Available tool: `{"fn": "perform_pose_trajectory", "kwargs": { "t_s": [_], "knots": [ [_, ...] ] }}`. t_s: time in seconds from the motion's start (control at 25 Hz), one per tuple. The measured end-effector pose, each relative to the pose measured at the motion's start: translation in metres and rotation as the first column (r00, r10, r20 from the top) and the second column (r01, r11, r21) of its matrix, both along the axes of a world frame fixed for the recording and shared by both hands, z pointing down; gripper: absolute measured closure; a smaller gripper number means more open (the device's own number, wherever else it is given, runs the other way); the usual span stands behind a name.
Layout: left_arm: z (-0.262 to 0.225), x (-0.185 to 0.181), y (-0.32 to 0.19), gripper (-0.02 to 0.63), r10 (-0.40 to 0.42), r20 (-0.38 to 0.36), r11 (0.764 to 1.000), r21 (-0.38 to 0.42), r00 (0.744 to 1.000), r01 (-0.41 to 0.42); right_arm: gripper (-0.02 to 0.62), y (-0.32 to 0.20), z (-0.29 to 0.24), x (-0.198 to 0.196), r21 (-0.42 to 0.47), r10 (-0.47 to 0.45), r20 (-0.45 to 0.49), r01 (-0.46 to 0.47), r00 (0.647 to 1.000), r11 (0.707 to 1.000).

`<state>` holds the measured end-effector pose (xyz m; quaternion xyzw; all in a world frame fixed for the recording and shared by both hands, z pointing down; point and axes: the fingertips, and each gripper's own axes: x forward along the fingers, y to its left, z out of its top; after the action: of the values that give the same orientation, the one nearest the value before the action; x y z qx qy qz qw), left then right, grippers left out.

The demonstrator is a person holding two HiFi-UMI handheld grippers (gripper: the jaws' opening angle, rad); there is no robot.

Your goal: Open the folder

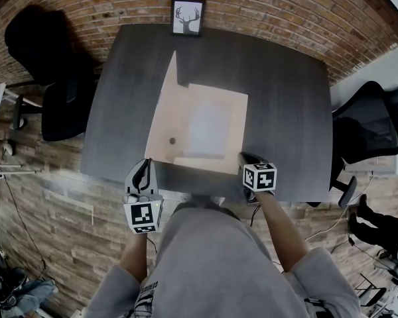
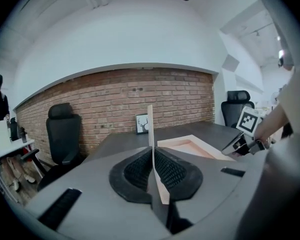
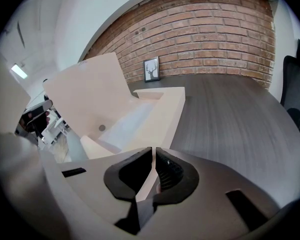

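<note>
A peach folder (image 1: 233,121) lies on the dark table (image 1: 285,98), with a white sheet (image 1: 209,128) inside it. Its front cover (image 1: 162,121) stands lifted at the left, nearly upright. My left gripper (image 1: 144,176) is shut on that cover's near edge; in the left gripper view the thin cover (image 2: 150,129) runs edge-on between the closed jaws of the left gripper (image 2: 153,159). My right gripper (image 1: 247,161) is shut on the folder's near right corner. In the right gripper view a peach edge (image 3: 149,181) sits pinched in the right gripper (image 3: 153,166), and the raised cover (image 3: 90,96) leans to the left.
A framed deer picture (image 1: 188,16) stands at the table's far edge. Black office chairs sit to the left (image 1: 53,91) and to the right (image 1: 371,128) of the table. The floor is brick-patterned. The table's near edge runs just under both grippers.
</note>
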<state>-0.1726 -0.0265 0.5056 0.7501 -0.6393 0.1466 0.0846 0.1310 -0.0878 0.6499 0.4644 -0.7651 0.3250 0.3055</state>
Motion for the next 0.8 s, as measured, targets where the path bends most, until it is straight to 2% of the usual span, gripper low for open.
{"fn": "perform_pose_trajectory", "kwargs": {
  "t_s": [0.16,0.36,0.6,0.8],
  "knots": [
    [-0.029,0.020,0.002,0.595,0.069,0.006,0.995,0.066,0.998,-0.069,0.583,-0.001,-0.002,0.000,0.010,0.014,0.001,-0.014,1.000,1.000],
    [-0.064,0.049,0.006,0.595,0.164,0.025,0.977,0.136,0.986,-0.166,0.594,-0.011,-0.032,0.002,0.102,0.049,0.045,-0.054,0.998,0.993],
    [-0.098,0.071,0.006,0.595,0.198,-0.054,0.963,0.196,0.979,-0.184,0.595,-0.027,-0.079,0.012,0.207,0.088,0.083,-0.104,0.993,0.973],
    [-0.119,0.076,0.000,0.595,0.184,-0.078,0.966,0.200,0.980,-0.166,0.595,-0.037,-0.137,0.015,0.322,0.114,0.155,-0.159,0.981,0.933]
  ]
}}
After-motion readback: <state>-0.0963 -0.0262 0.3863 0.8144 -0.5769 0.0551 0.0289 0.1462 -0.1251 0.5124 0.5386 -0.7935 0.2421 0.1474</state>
